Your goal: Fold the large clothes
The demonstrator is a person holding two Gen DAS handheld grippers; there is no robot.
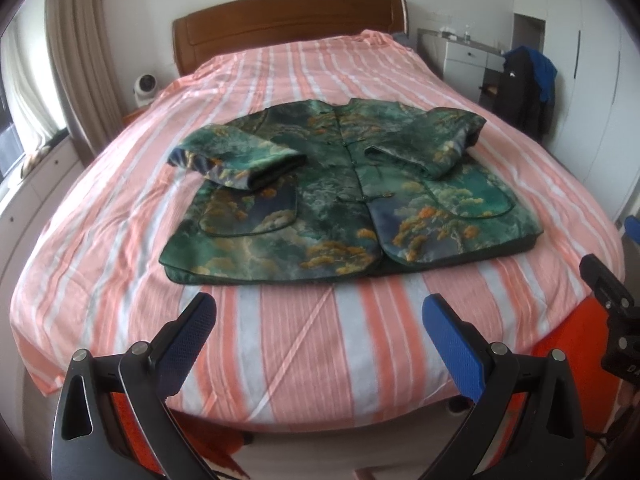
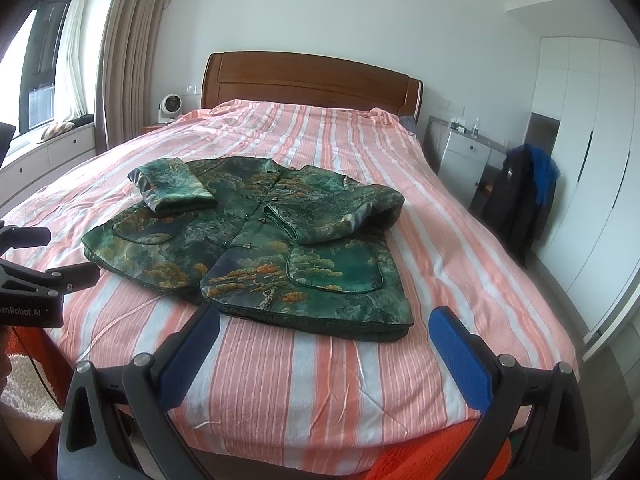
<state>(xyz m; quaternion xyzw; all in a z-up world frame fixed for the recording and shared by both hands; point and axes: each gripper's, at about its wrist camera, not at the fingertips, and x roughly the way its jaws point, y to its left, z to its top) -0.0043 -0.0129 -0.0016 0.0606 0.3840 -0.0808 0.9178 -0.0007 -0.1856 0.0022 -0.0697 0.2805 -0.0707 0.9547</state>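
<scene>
Both sleeves lie folded across the jacket (image 1: 352, 196), centre frame; left gripper (image 1: 320, 320) and right gripper (image 2: 324, 336) gape empty. Slippery-looking fabric may slide, undoing folds.

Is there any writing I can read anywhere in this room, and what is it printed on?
"enRobot.AI": white letters on the black body of the left gripper, seen at the left edge of the right wrist view; the start of the word is cut off by the picture edge.
"D": a lone white letter, the rest cut off, on the black body of the right gripper in the left wrist view.
Jacket, bedspread, wardrobe: no writing visible.
</scene>
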